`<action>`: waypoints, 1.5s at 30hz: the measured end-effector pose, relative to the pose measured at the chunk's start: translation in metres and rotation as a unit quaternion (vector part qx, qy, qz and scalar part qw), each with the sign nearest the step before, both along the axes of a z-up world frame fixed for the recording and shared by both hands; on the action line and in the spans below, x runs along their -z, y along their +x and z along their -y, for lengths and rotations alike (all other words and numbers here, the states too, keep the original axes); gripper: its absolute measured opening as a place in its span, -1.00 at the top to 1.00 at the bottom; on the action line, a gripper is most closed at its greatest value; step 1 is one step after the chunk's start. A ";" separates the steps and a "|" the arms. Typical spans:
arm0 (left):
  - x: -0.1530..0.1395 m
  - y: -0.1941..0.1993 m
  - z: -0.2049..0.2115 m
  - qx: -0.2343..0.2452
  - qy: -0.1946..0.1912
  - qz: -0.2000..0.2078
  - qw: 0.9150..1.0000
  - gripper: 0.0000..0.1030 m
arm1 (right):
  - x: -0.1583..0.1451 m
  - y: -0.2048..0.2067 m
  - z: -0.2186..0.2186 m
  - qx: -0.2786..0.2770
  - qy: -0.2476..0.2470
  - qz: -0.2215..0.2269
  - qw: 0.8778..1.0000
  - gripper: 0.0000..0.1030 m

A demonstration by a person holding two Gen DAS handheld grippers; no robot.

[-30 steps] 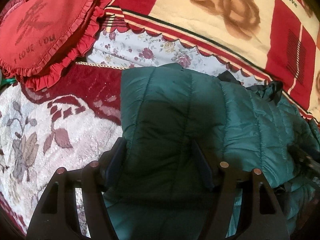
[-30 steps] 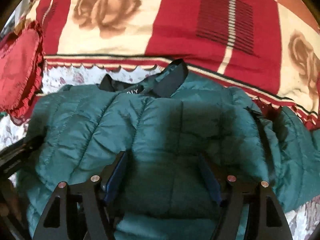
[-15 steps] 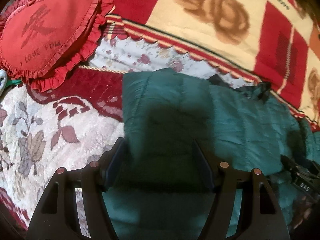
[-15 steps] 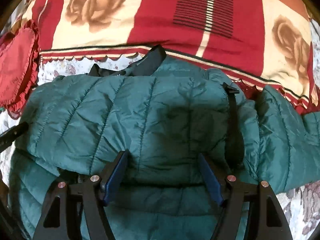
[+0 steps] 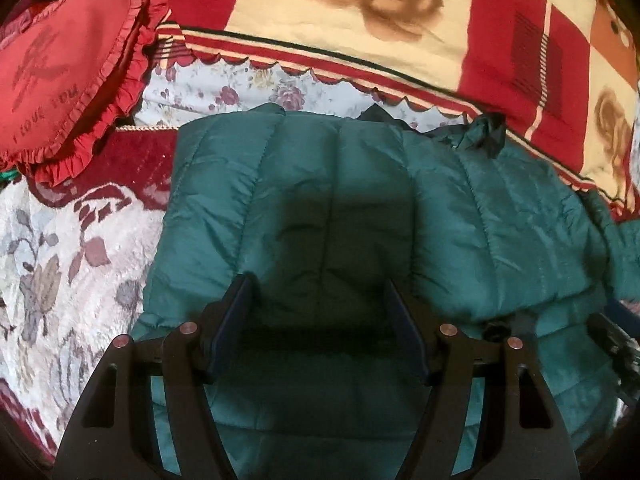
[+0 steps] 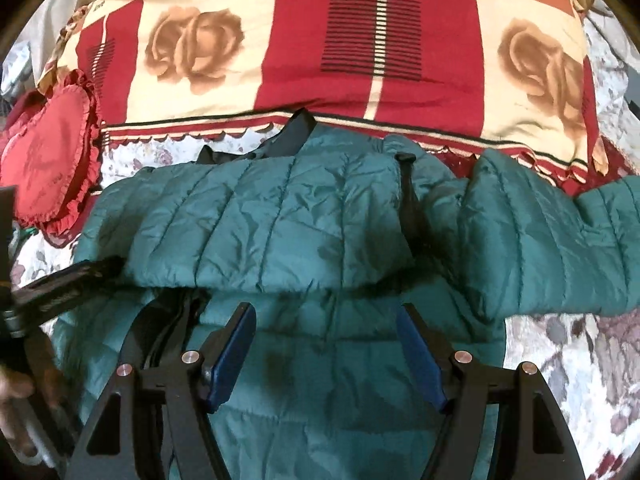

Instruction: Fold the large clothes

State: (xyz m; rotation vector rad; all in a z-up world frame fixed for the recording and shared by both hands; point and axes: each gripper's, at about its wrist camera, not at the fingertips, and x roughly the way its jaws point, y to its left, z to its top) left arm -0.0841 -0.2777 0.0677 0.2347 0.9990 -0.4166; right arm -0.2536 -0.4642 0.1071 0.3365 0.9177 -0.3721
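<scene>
Green quilted jacket [image 6: 280,220] lies on the floral bedspread [image 5: 60,260], upper half folded near; left gripper [image 5: 320,316] and right gripper [image 6: 324,344] hover spread, empty; next, tuck the right sleeve [image 6: 560,240].

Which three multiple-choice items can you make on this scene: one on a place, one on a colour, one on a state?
1. Where does the heart-shaped cushion lie from the jacket, in the left wrist view?
A. upper left
B. lower right
C. on top of it

2. What colour is the jacket?
A. yellow
B. teal green
C. white

3. How stand the jaws of the right gripper?
A. open
B. shut on a sleeve
C. shut on the cushion

Key: 1 A, the cushion sits at the upper left corner; 2 B, the quilted fabric is teal; 3 A, the blue pads stand wide apart.
</scene>
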 end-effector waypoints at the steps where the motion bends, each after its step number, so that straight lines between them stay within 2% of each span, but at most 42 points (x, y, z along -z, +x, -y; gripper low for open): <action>1: 0.000 0.000 -0.001 0.000 0.000 0.001 1.000 -0.33 | -0.002 -0.003 -0.001 -0.002 0.000 0.002 1.000 -0.36; 3: -0.002 -0.001 -0.002 -0.002 0.000 -0.002 1.000 -0.33 | -0.005 -0.008 -0.003 -0.003 -0.001 0.008 1.000 -0.37; 5: -0.008 -0.005 -0.005 -0.002 -0.004 0.000 1.000 -0.33 | -0.009 -0.015 -0.003 -0.001 0.001 0.012 1.000 -0.46; 15: -0.037 -0.033 -0.019 0.007 -0.032 0.016 0.999 -0.33 | -0.021 -0.039 0.012 0.019 -0.004 0.028 0.999 -0.48; 20: -0.043 -0.044 -0.021 0.014 -0.047 0.014 0.999 -0.33 | -0.022 -0.055 0.031 0.046 -0.023 0.025 0.998 -0.54; 27: -0.044 -0.052 -0.012 0.025 -0.045 0.020 0.998 -0.33 | -0.020 -0.083 0.068 0.094 -0.033 0.017 0.995 -0.55; 36: -0.039 -0.057 -0.003 0.034 -0.057 -0.001 0.998 -0.33 | -0.024 -0.105 0.107 0.135 -0.056 0.008 0.989 -0.59; 45: -0.038 -0.063 -0.002 0.042 -0.066 -0.009 0.997 -0.33 | -0.034 -0.141 0.161 0.205 -0.078 0.008 0.976 -0.68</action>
